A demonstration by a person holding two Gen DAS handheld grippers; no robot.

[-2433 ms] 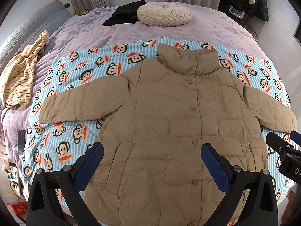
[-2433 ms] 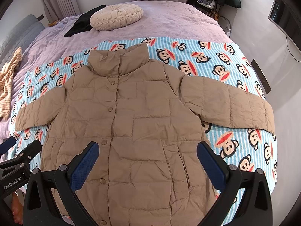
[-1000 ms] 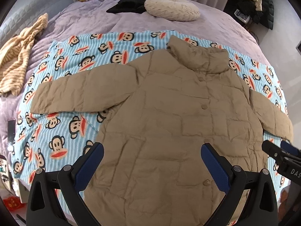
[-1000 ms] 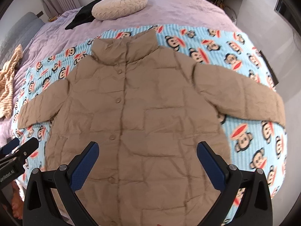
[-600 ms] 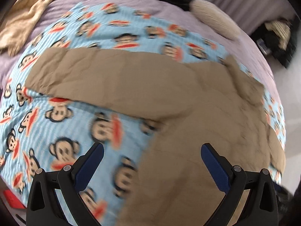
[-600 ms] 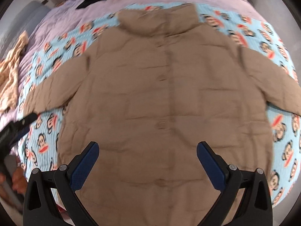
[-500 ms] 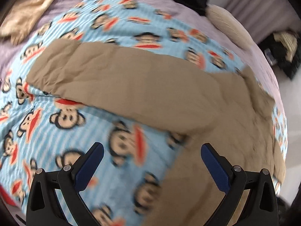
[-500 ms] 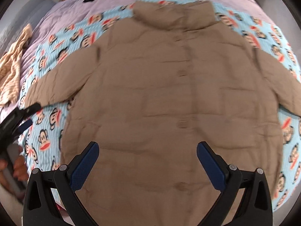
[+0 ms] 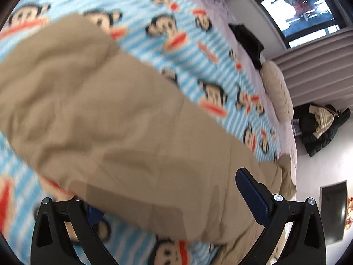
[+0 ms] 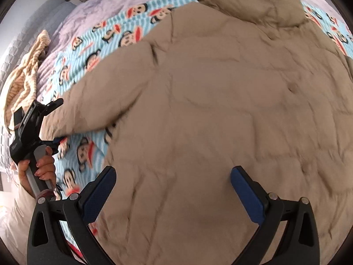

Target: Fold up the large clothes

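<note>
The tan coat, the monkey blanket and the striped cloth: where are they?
tan coat (image 10: 220,101): right wrist view, on its chest.
monkey blanket (image 10: 88,154): right wrist view, bare patch under the sleeve.
striped cloth (image 10: 24,79): right wrist view, its middle.

no readable text, labels or numbers anywhere, print on the left hand-held gripper (image 10: 53,121) too blurred

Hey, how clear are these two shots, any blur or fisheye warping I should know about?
Left wrist view: heavy motion blur smears the tan sleeve and the monkey-print blanket; only the left gripper looks sharp. Right wrist view: milder blur on the jacket, strongest low down. Both views bulge, with dark corners; lighting is soft, no glare.
</note>
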